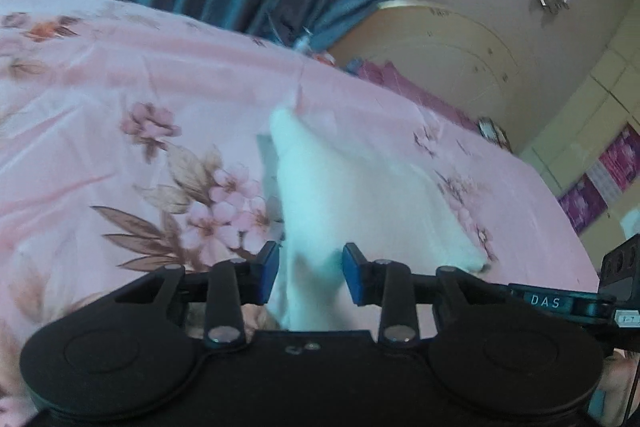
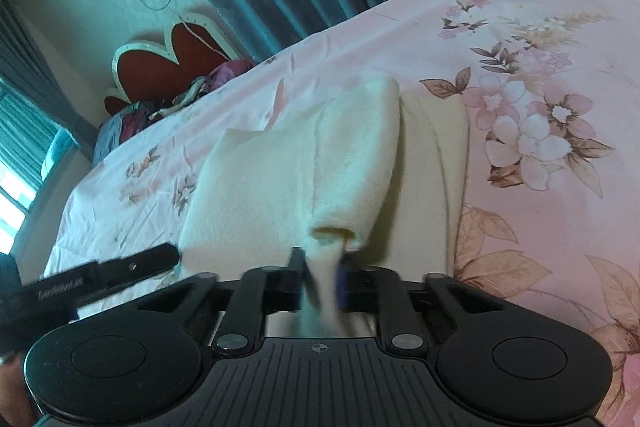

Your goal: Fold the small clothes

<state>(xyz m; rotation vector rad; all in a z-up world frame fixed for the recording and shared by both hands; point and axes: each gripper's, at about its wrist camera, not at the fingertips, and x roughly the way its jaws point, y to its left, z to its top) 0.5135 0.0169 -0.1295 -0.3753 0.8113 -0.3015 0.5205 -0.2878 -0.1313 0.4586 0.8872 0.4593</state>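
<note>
The item under handling is a small cream-white garment (image 2: 304, 163) of soft, fleecy-looking cloth. It lies on a bed covered by a pink floral bedsheet (image 2: 540, 39), with its near edge lifted off the sheet by both tools.

The right gripper (image 2: 320, 281) has its blue pads drawn close together with a bunched tuft of the cloth pinched between them. The view is motion-blurred at the tips, but the fabric clearly passes through the gap and rolls over just beyond it.

The left gripper (image 1: 309, 273) has its pads standing apart, with a fold of the garment (image 1: 316, 195) running between them. The left pad appears to touch the cloth; the right pad shows a sliver of gap. Whether any hold is being applied there cannot be told with confidence.

Handling judgement: the cloth is light, limp and thick enough to bunch rather than crease sharply. It should not slip readily from rubbery pads, but it will sag between two holds. Best purchase is at the corners or hem edge, taking a single layer, not a gathered wad.

Legible writing: "DAS" on a label on the other tool's black body (image 1: 560, 301), seen at the right of the left view. A smaller tag beside it and lettering on the dark bar (image 2: 100, 273) in the right view are too blurred to read.
</note>
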